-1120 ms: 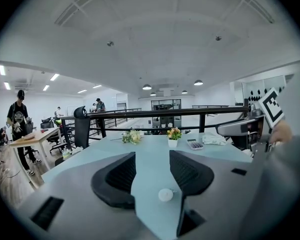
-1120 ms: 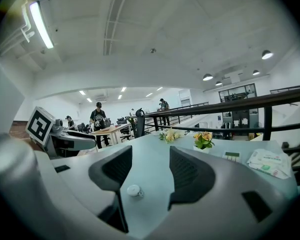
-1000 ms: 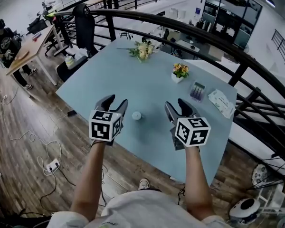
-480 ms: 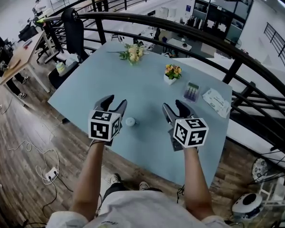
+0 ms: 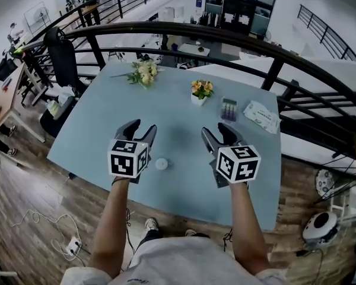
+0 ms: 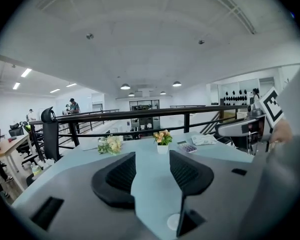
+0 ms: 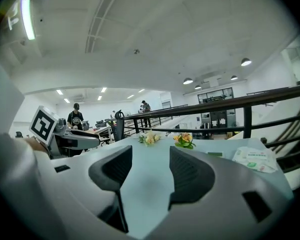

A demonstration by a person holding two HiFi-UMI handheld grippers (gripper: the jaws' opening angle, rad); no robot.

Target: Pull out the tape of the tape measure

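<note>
The left gripper [image 5: 141, 129] stood with its jaws wide apart and nothing between them; its own view showed only bare table top through the gap. The right gripper [image 5: 218, 132] was likewise spread wide and empty. Both were held side by side over the near part of the light blue table [image 5: 178, 108], pointing toward its far side.

The tape measure [image 5: 161, 164], a small round white case, lay on the table between the two grippers. It was closer to the left one, just right of that gripper's body and nearer than its jaw tips, and neither gripper touched it. In the left gripper view it showed low down, beside the base of the right-hand jaw.

Farther out, a small white pot of orange flowers [image 5: 200, 91] stood past the middle of the table. A loose bunch of pale flowers [image 5: 143, 72] lay at the far left. Toward the far right lay a flat pack of purple items [image 5: 228, 108], with a white packet of wipes [image 5: 261, 115] just right of it. A black railing [image 5: 225, 35] curved beyond the far edge, and a chair draped in black [image 5: 62, 55] stood off the far left corner.
</note>
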